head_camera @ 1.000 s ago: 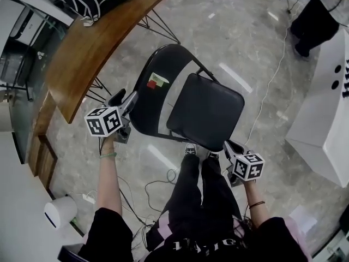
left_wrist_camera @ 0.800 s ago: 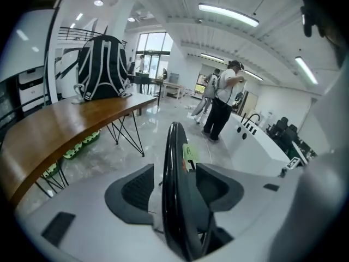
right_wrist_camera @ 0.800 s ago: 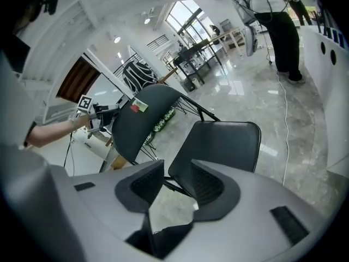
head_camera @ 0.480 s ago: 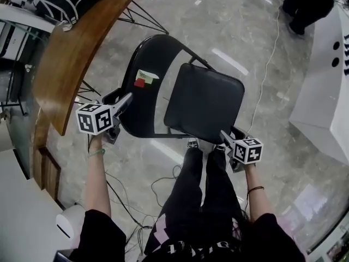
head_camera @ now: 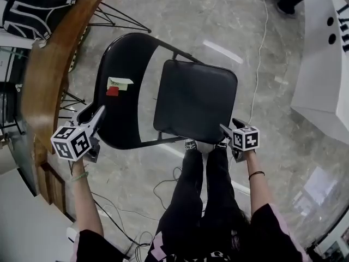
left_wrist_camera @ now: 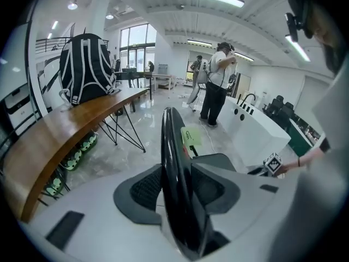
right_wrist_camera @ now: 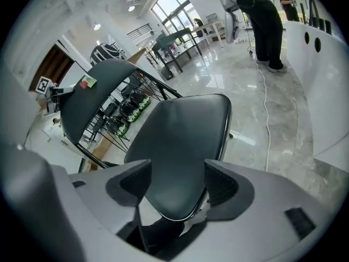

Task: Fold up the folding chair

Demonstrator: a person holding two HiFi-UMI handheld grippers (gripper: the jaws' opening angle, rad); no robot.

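A black folding chair stands open on the floor, its backrest [head_camera: 122, 100] to the left and its seat [head_camera: 196, 100] to the right. A green note [head_camera: 119, 82] and a red note [head_camera: 113, 91] stick on the backrest. My left gripper [head_camera: 94, 123] is at the backrest's near edge. In the left gripper view that edge [left_wrist_camera: 174, 162] runs between the closing jaws, and both pads [left_wrist_camera: 148, 189] touch it. My right gripper [head_camera: 226, 130] is at the seat's front corner. Its jaws are opening, and the seat's rounded corner [right_wrist_camera: 174, 141] shows between them, clear of the pads.
A curved wooden table [head_camera: 43, 75] on wire legs [head_camera: 117, 21] runs along the left, with a backpack [head_camera: 30, 4] on it. A white counter [head_camera: 327, 64] stands at the right. A cable [head_camera: 262, 53] trails across the floor. The holder's legs [head_camera: 204, 184] are just behind the seat.
Both grippers have sunk. The left one has slid down-left in the frame to the backrest's edge. The right one has dropped close against the seat's front corner. The chair has not moved.
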